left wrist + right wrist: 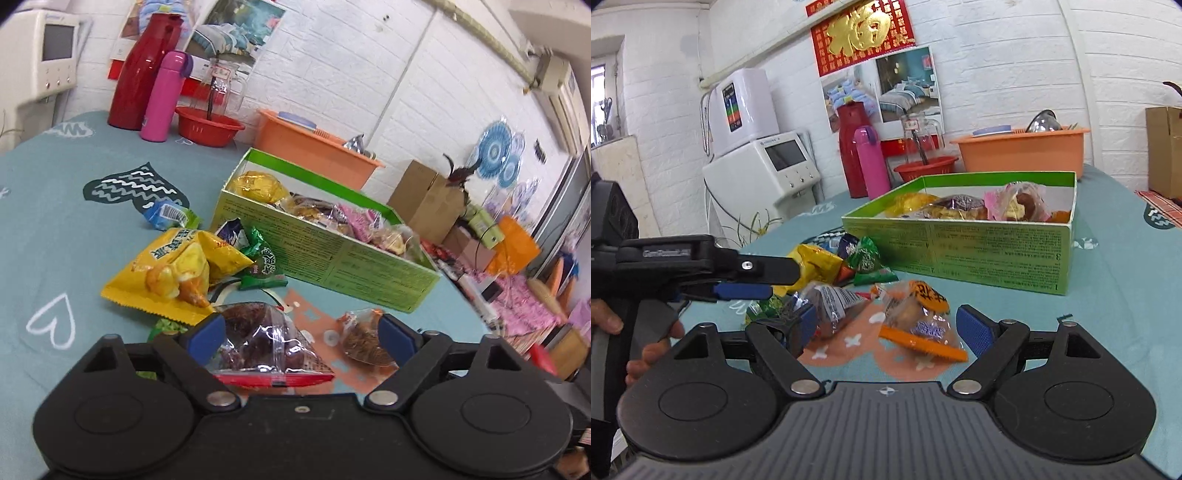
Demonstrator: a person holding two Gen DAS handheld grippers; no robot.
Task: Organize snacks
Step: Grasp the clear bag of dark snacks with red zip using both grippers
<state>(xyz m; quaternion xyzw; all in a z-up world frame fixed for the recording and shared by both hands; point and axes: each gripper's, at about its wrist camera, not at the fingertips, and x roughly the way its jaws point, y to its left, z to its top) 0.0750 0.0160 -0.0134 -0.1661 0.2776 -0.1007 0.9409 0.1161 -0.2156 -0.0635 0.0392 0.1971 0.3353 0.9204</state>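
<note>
Both tongs stood wide open over the worktop [44, 229], gripping nothing. Left tongs [299, 332] straddled a clear packet of dark snacks [266, 343] with a red edge, short of the green box [332, 251]. Right tongs [886, 328] framed an orange-edged packet [916, 325] lying in front of that box. Loose snacks lay beside the box's near wall: a yellow bag [177, 273], a green packet [264, 264] and a blue packet [170, 216]. More wrapped snacks already filled the box. Behind the box stood a pink bottle [164, 98], a red flask [144, 74] and an orange basin [310, 144].
</note>
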